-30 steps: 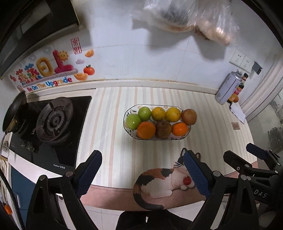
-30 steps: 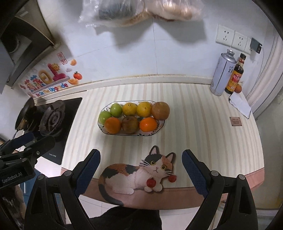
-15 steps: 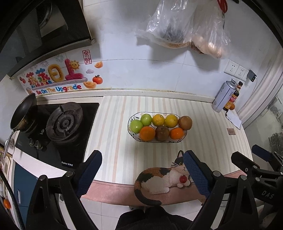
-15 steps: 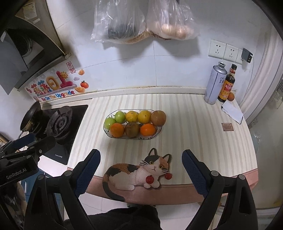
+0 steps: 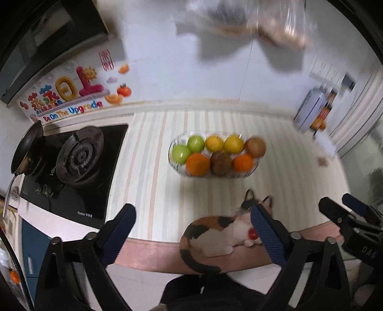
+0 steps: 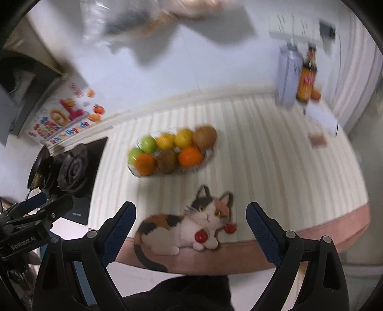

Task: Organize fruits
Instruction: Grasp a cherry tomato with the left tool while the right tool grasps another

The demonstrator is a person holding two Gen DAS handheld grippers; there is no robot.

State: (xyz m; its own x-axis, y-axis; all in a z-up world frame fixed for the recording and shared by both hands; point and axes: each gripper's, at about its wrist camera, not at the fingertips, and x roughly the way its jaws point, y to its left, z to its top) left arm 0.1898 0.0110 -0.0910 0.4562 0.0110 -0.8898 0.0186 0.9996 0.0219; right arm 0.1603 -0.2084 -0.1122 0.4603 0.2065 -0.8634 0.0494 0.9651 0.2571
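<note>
An oval glass bowl (image 5: pixel 176 165) (image 6: pixel 208 156) sits mid-counter holding green apples (image 5: pixel 180 153) (image 6: pixel 148 143), yellow citrus (image 5: pixel 233 143) (image 6: pixel 183 137), oranges (image 5: pixel 197 163) (image 6: pixel 190 156) and brown kiwis (image 5: pixel 220 162) (image 6: pixel 205 137). My left gripper (image 5: pixel 192 215) hangs above the counter's near edge, its jaws opening with nothing between them. Well short of the bowl, my right gripper (image 6: pixel 191 211) stands open and empty over a cat-shaped mat (image 6: pixel 191 224) (image 5: pixel 215 235). Both views are motion-blurred.
A gas stove (image 5: pixel 79 153) (image 6: pixel 71 167) with a small pan (image 5: pixel 26 148) lies left of the bowl. A spray can (image 5: pixel 308 112) (image 6: pixel 286 79) and a sauce bottle (image 6: pixel 307 74) stand at the back right. Plastic bags (image 5: pixel 239 16) hang on the wall.
Both grippers pulled back from the counter half a second ago and have since dropped closer again. The right view has rolled, so the counter now looks tilted. The fruit has not moved.
</note>
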